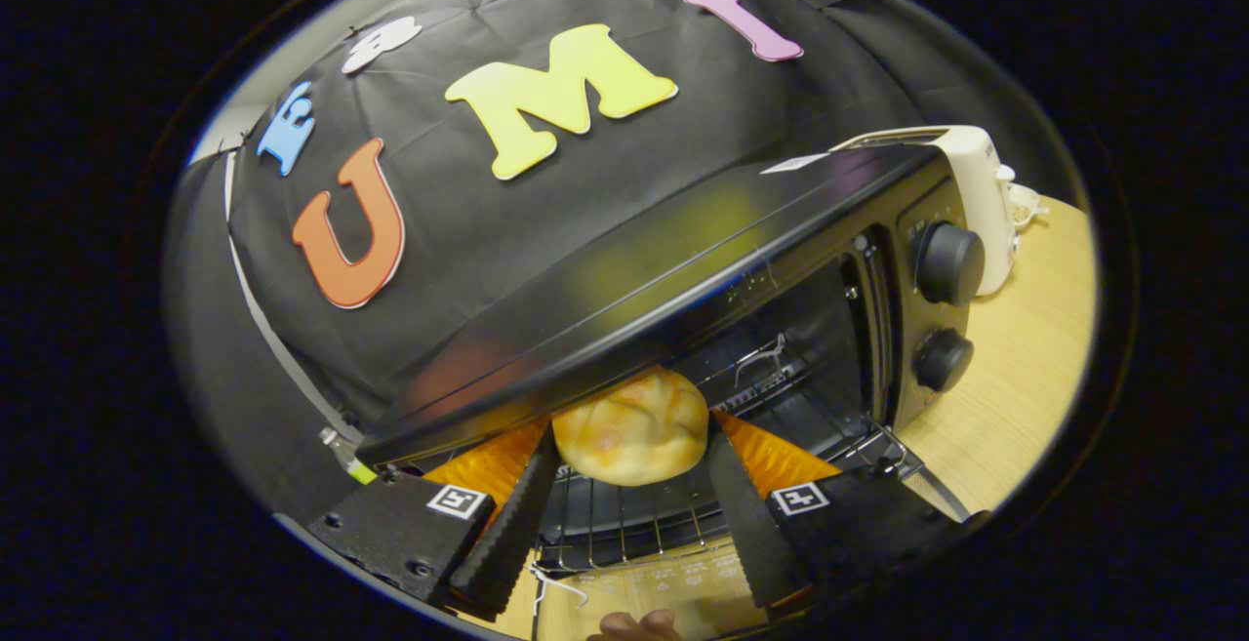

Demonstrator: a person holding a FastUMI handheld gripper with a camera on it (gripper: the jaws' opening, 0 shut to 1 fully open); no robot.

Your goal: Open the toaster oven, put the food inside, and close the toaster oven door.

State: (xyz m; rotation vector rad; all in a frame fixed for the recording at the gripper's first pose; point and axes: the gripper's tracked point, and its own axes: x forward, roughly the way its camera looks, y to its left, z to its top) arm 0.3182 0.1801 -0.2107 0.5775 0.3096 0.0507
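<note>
The black toaster oven (683, 260) stands on a wooden table (1025, 378) with its door (644, 587) folded down and open below my fingers. A round, golden bread bun (632, 426) is at the oven's mouth, just above the front of the wire rack (624, 524). My gripper (632, 451) has one finger against each side of the bun and is shut on it. The top of the bun is hidden under the oven's upper edge.
Two black knobs (948, 263) (942, 360) sit on the oven's right panel. Behind the oven, a white appliance (976, 202) stands on the table. A person's fingertip (634, 626) shows by the open door below my fingers.
</note>
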